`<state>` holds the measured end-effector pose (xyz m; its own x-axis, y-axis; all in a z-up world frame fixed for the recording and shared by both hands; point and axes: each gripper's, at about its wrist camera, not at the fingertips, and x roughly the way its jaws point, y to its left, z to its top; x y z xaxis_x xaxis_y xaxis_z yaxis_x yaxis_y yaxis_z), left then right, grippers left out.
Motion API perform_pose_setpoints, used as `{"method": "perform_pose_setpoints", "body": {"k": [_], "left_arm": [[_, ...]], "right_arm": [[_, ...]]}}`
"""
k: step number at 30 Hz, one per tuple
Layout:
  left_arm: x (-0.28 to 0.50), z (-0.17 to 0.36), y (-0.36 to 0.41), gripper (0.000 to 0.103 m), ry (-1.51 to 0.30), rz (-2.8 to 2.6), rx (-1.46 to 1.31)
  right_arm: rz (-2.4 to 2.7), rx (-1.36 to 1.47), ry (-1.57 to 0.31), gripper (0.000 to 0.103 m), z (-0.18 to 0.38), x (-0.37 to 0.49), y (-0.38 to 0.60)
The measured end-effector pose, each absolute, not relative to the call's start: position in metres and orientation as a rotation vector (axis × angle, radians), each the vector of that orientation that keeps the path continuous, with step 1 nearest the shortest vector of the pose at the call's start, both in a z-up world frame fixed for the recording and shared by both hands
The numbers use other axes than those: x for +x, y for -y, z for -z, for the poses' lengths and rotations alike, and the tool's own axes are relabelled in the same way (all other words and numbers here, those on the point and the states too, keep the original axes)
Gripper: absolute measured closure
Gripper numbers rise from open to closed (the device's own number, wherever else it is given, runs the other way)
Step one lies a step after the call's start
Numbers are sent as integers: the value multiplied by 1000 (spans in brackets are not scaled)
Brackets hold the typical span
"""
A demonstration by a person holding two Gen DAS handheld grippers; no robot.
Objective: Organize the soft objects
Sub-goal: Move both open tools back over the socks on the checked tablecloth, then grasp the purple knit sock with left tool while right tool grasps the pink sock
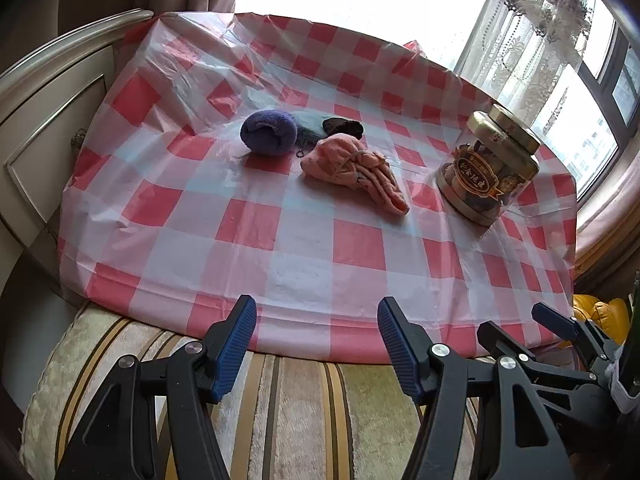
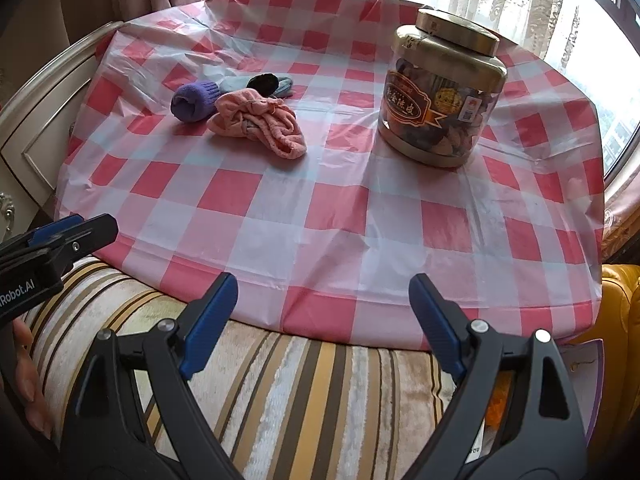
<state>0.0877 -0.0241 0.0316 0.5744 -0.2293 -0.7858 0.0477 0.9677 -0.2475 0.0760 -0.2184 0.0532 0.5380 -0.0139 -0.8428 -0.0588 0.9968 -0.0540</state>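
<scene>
A bench (image 1: 304,240) draped in a red-and-white checked plastic cloth carries a small cluster of soft items toward its far left. A rolled purple sock (image 1: 268,132) sits at the left of the cluster; just right of it and nearer the camera lies a crumpled pink sock (image 1: 352,168), loosely bunched, one end trailing toward the near right. Behind these two, touching or nearly so, lie a pale grey-blue sock (image 2: 236,80) and a dark, almost black bundle (image 1: 344,126). Well apart to the right stands a clear jar (image 2: 440,92) with a gold lid, upright, labelled, filled with dark contents. Left tool (image 1: 316,344) hovers over the near bench edge and a striped cushion (image 1: 288,412), fingers spread, nothing between them. Right tool (image 2: 322,320) hangs beside it, likewise over the cushion and bench edge, fingers spread wider, empty. A hand's fingertips (image 2: 28,380) show at the left rim of the right wrist view. Bright window and lace curtain behind.
</scene>
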Motion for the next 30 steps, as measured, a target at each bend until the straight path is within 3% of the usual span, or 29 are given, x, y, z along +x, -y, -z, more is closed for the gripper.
{"method": "perform_pose_setpoints", "body": {"k": [18, 30], "left_arm": [[130, -20, 9, 39, -960, 153, -233], [245, -27, -8, 39, -917, 173, -210]], "right_arm": [[-24, -102, -1044, 14, -34, 114, 211], [-67, -142, -1007, 9, -26, 188, 186]]}}
